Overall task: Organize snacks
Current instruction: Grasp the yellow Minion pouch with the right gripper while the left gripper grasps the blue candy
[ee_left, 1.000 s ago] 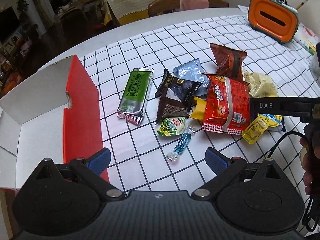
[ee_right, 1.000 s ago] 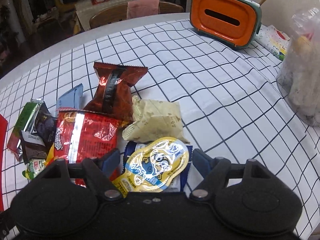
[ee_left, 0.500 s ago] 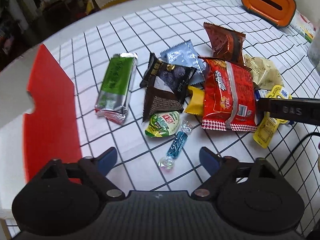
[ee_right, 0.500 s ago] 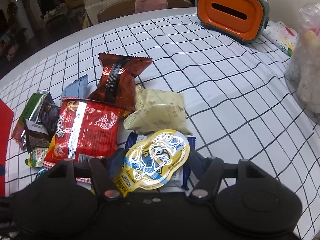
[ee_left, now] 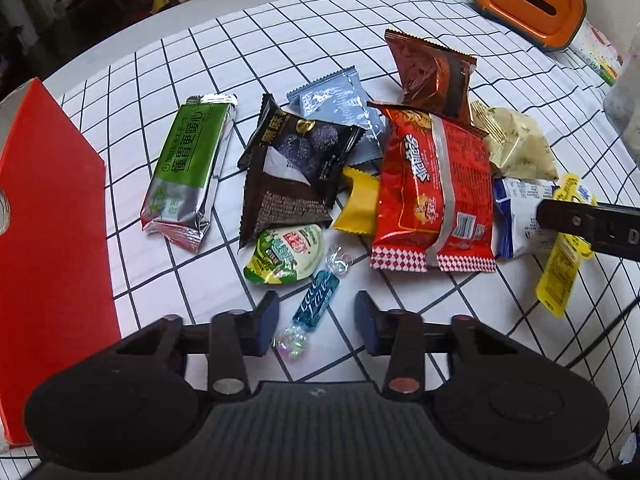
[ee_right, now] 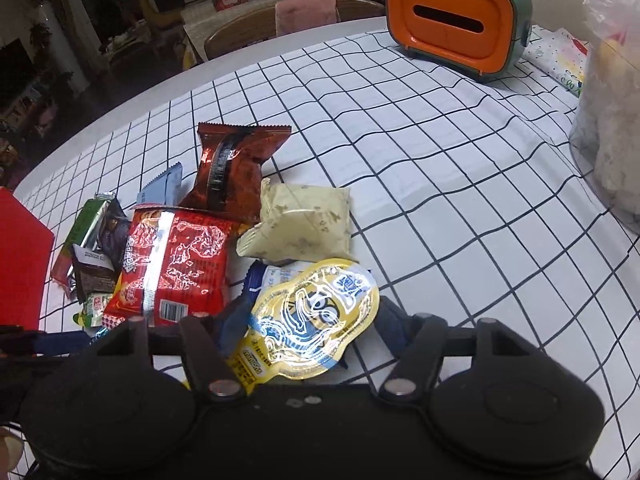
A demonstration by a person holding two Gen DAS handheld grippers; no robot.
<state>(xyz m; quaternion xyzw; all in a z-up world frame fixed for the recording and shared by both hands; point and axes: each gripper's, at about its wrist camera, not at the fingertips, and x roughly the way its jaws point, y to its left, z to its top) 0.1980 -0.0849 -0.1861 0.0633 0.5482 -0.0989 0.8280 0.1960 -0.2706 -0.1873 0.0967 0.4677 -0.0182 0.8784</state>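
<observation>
Left wrist view, blue candy (ee_left: 316,306) lying diagonally, left gripper (ee_left: 316,322) closing around it, not yet pinching.

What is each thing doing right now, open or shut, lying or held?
Left tongs, open, just been closing around the blue candy.
Right tongs, just closed, gripping the yellow pouch.
Blue candy, lying flat, untouched.
Red snack bag, lying flat, sealed.
Orange tissue box, standing upright.

The white black-gridded tablecloth (ee_left: 280,56) bears a snack pile. The red cardboard box (ee_left: 48,240) lies left of it. The orange tissue holder (ee_left: 528,4) stands far right. The blue twist-wrapped candy (ee_left: 316,304) lies nearest, behind the left gripper (ee_left: 316,320).
</observation>
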